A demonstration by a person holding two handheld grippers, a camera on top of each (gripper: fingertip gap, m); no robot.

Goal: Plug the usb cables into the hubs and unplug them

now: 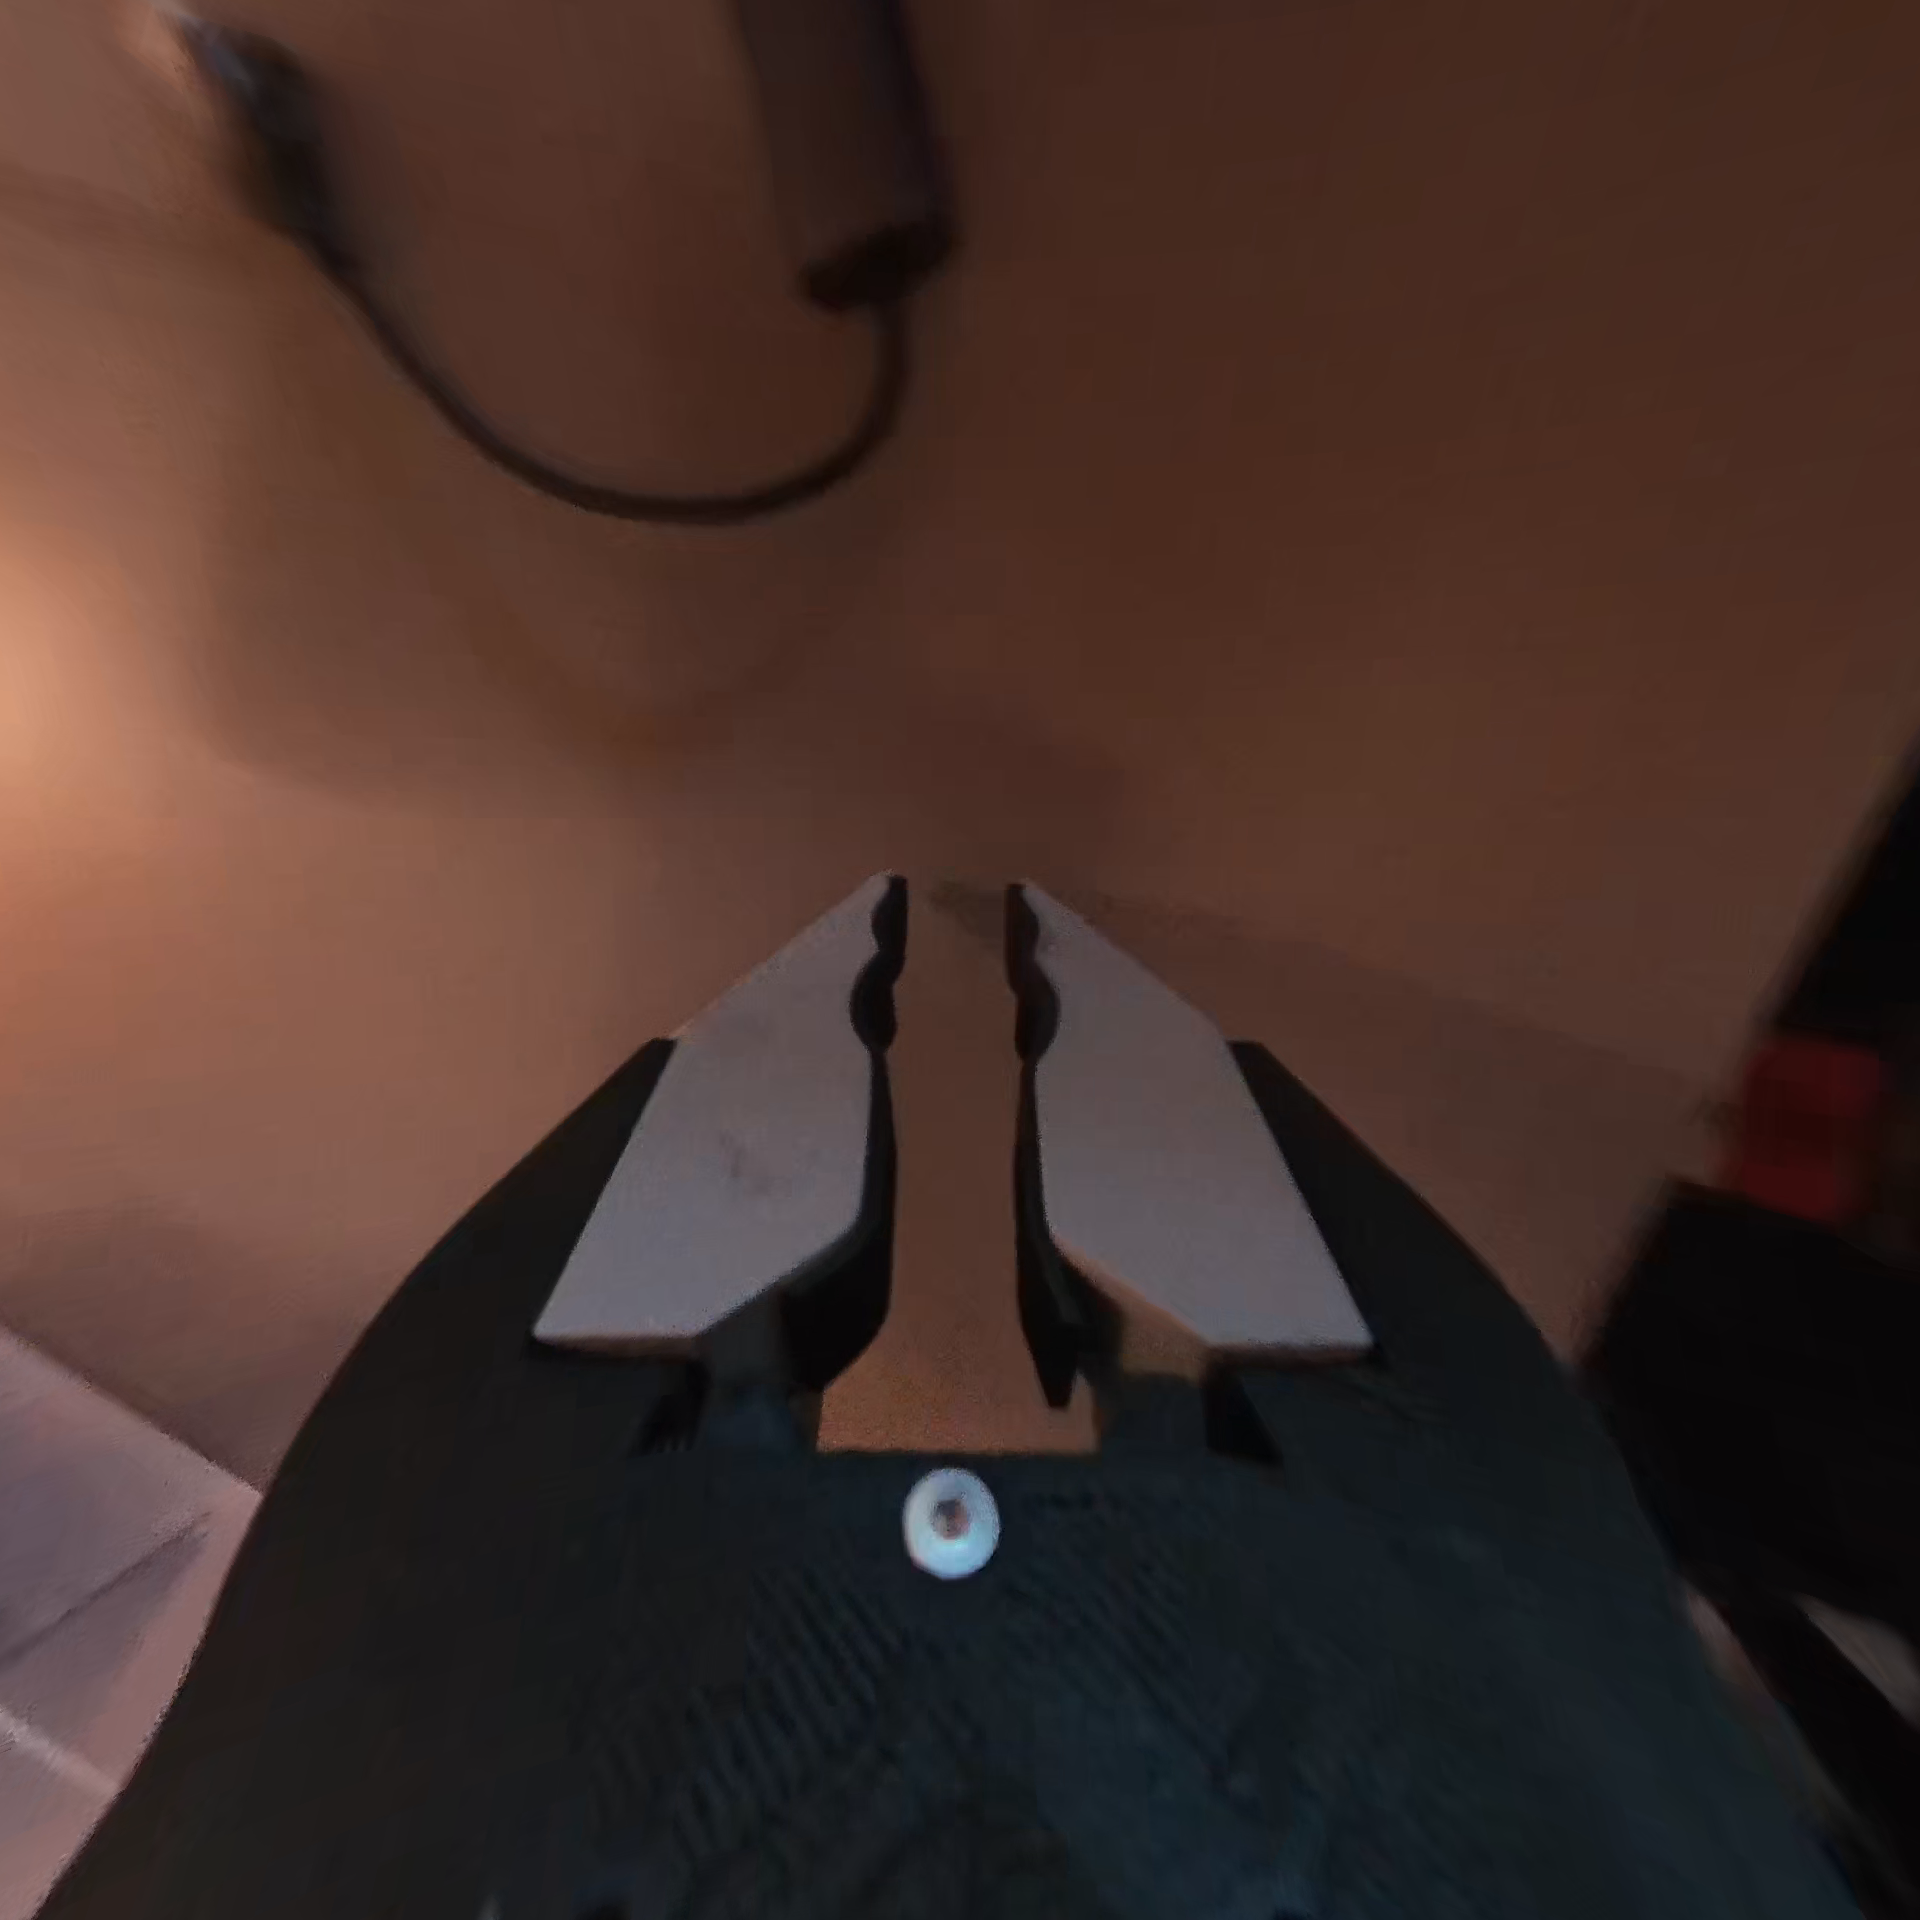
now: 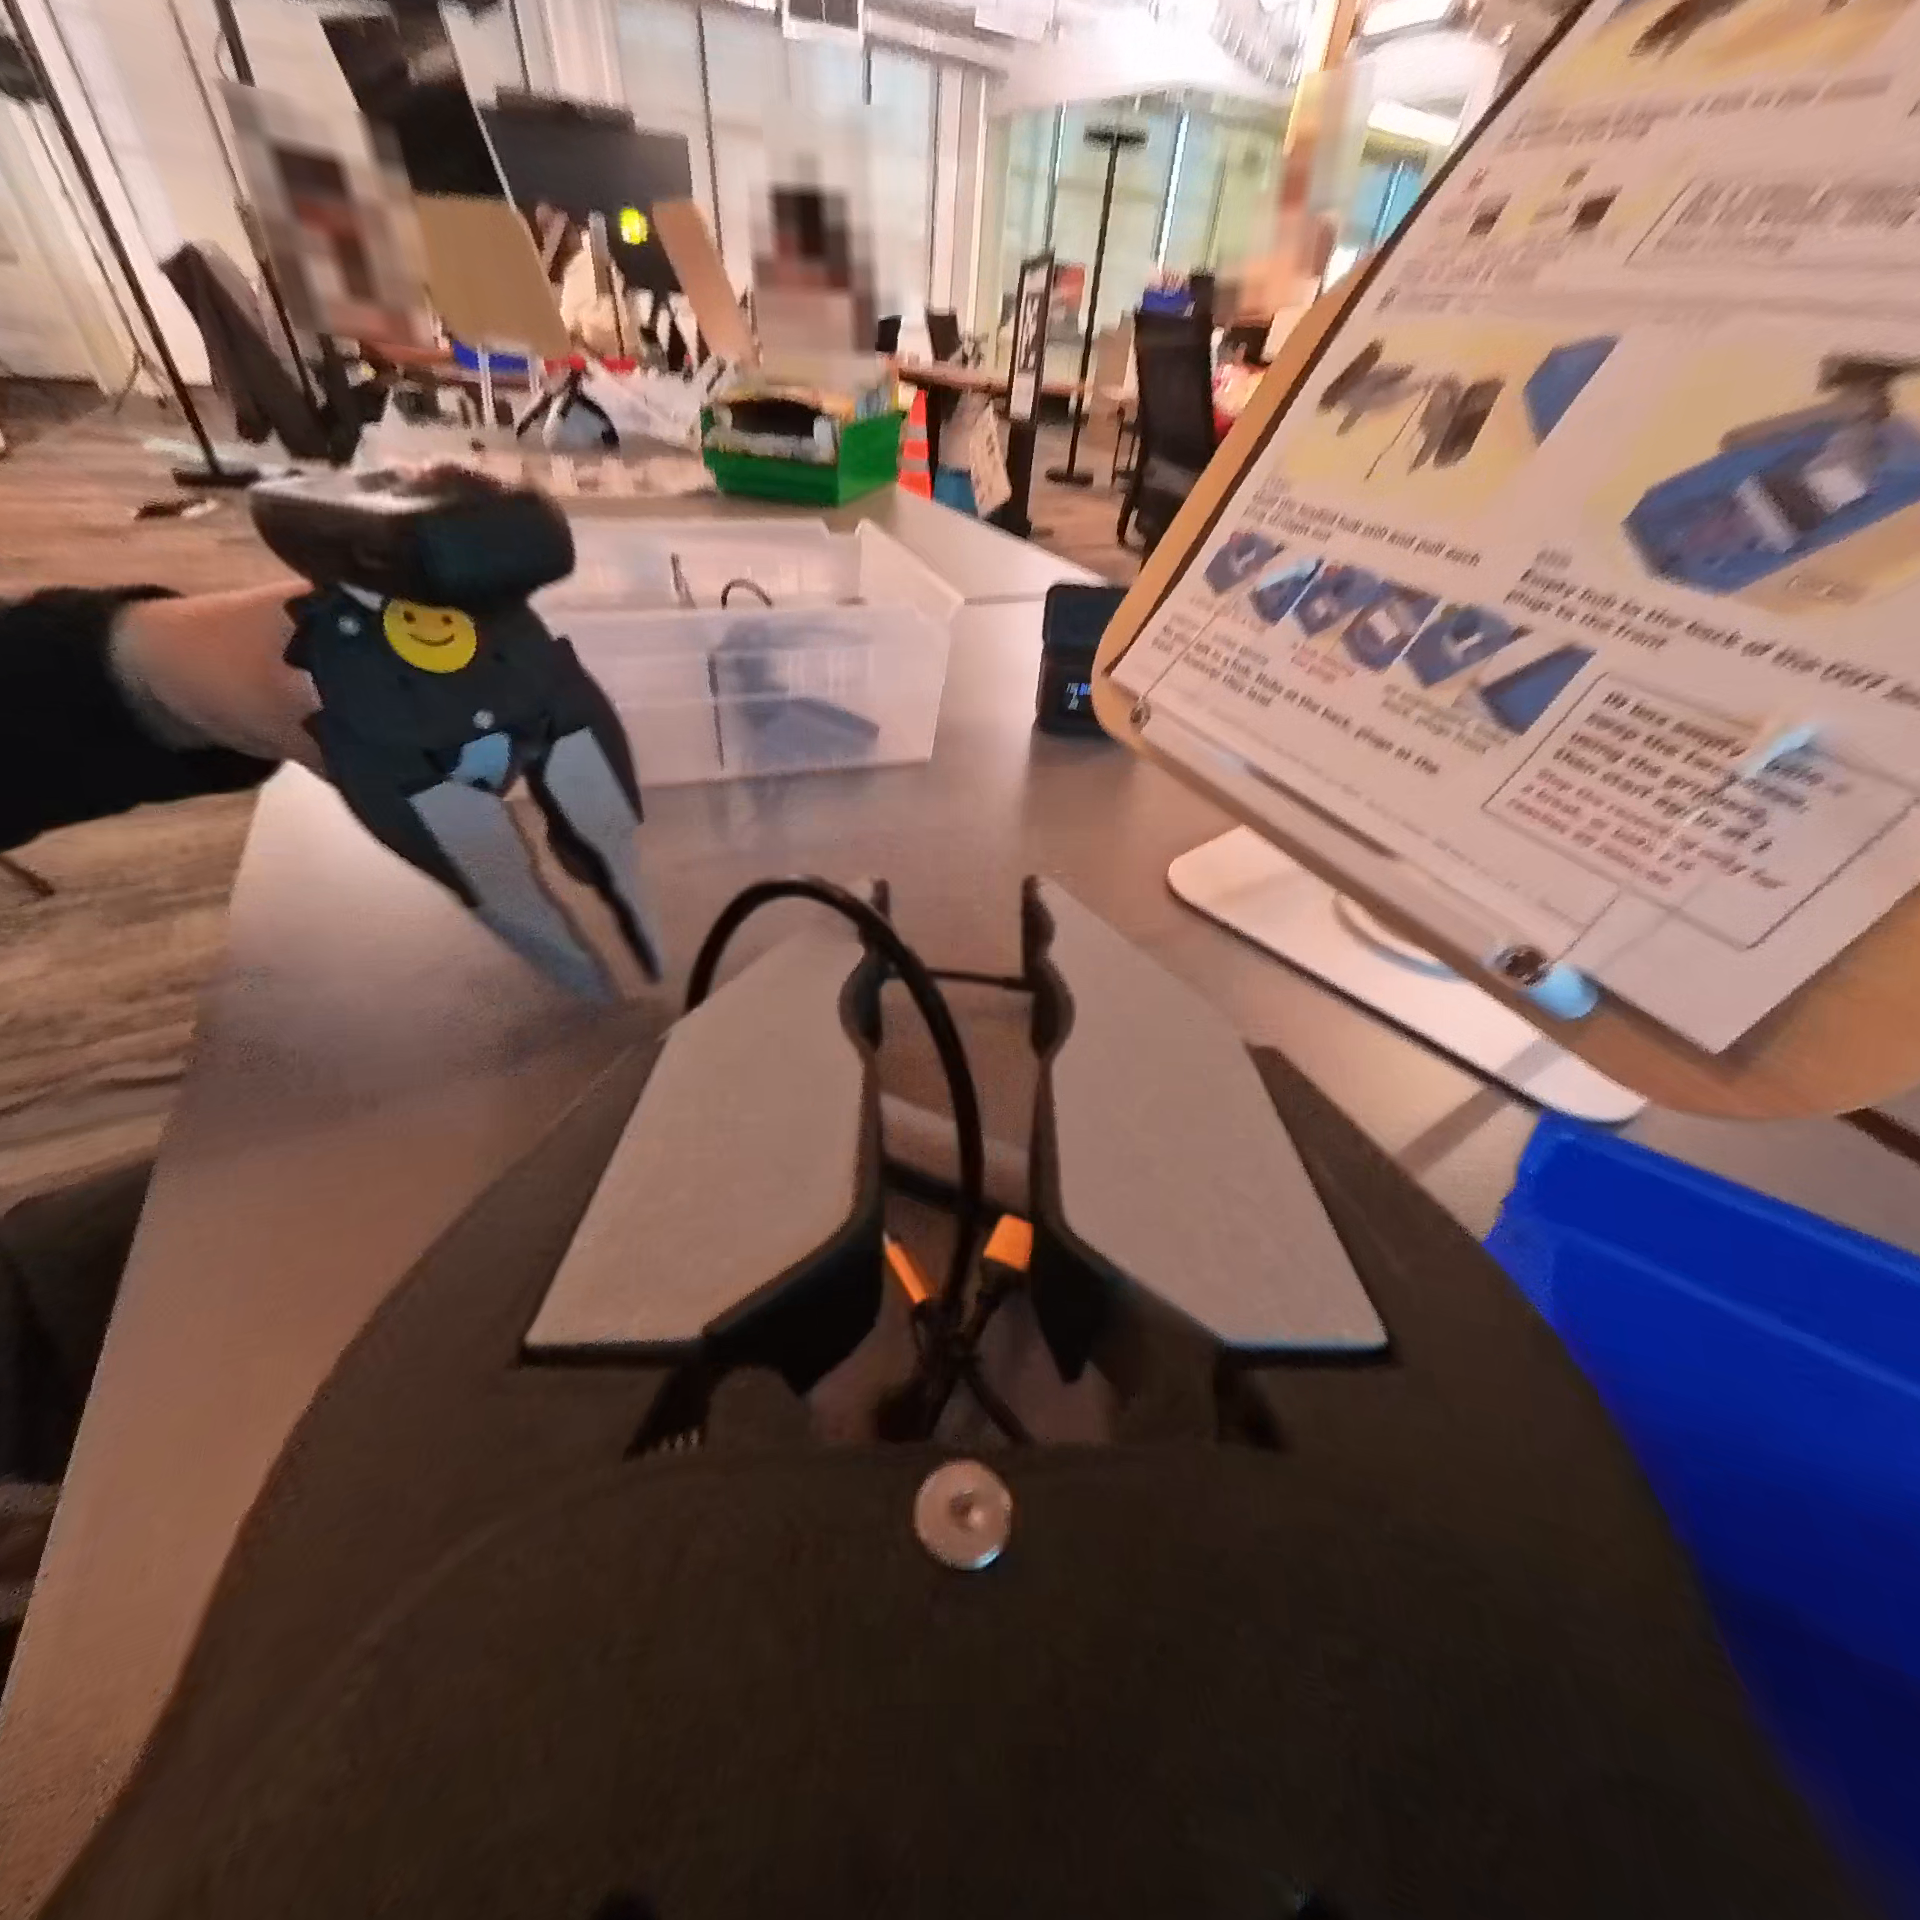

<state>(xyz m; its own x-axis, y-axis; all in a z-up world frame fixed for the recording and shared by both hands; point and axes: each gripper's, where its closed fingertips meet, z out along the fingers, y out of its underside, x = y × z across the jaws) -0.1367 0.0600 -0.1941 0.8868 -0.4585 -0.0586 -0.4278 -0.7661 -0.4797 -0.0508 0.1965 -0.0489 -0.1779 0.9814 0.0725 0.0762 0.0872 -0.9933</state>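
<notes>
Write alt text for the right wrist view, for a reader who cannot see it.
The right tool points forward over a table, jaws slightly apart, with a looping black cable and its orange-tipped plugs seen between its fingers. To the left, the left tool angles down toward the table, empty. A clear bin, an instruction board and a blue bin stand nearby.

Lots of clutter around here. There's a tilted instruction board point(image 2: 1621, 499) on a white stand base point(image 2: 1299, 914) at the right of the bench point(image 2: 343, 1039), with a blue bin point(image 2: 1725, 1382) just below it. Further back sits a clear plastic box point(image 2: 769, 623) and a small black device point(image 2: 1075, 675) with a lit screen. Way behind: a green crate point(image 2: 800, 452), an orange cone point(image 2: 916, 442), black chairs and stands, all pretty blurry.
</notes>
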